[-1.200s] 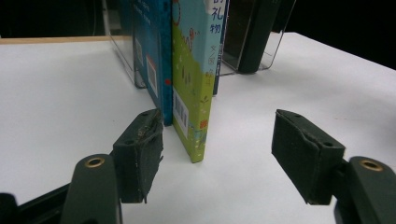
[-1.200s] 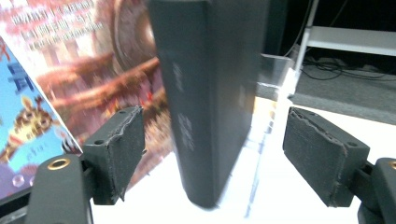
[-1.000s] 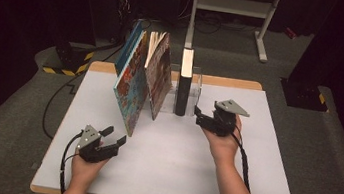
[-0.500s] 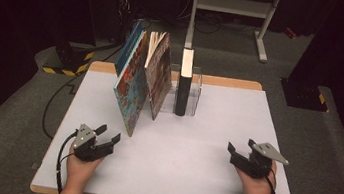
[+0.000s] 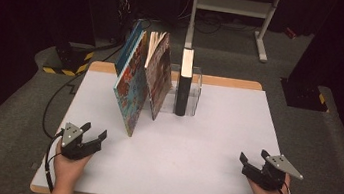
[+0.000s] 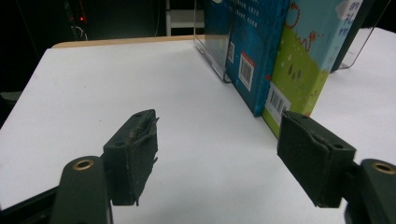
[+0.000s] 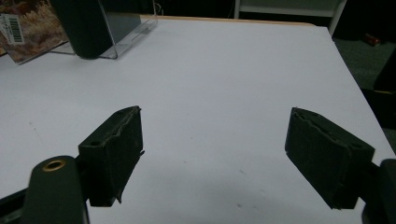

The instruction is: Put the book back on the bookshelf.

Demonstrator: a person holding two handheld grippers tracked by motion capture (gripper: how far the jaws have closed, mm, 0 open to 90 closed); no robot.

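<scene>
Several books stand in a clear holder [image 5: 197, 91] at the back middle of the white table [image 5: 215, 133]. A colourful book [image 5: 130, 89] and a brown one [image 5: 160, 78] lean to the left, while a black book [image 5: 184, 81] stands upright. My left gripper [image 5: 95, 131] rests near the front left, its jaws open, just widened, with nothing between them. The left gripper view looks past that gripper [image 6: 224, 149] to a blue book [image 6: 252, 51] and a green one [image 6: 303, 56]. At the front right, my right gripper [image 5: 253, 156] is open and holds nothing, as the right gripper view confirms [image 7: 219, 149].
The right gripper view has the black book [image 7: 86, 28] and the clear holder [image 7: 126, 32] far off at its upper left. Bare white tabletop lies between the grippers and the books. Beyond the table are a metal stand [image 5: 232, 9] and dark floor with cables.
My right gripper has pulled back from beside the black book to the front right of the table and sunk lower. The left gripper has shifted slightly left, its jaws a little wider.
</scene>
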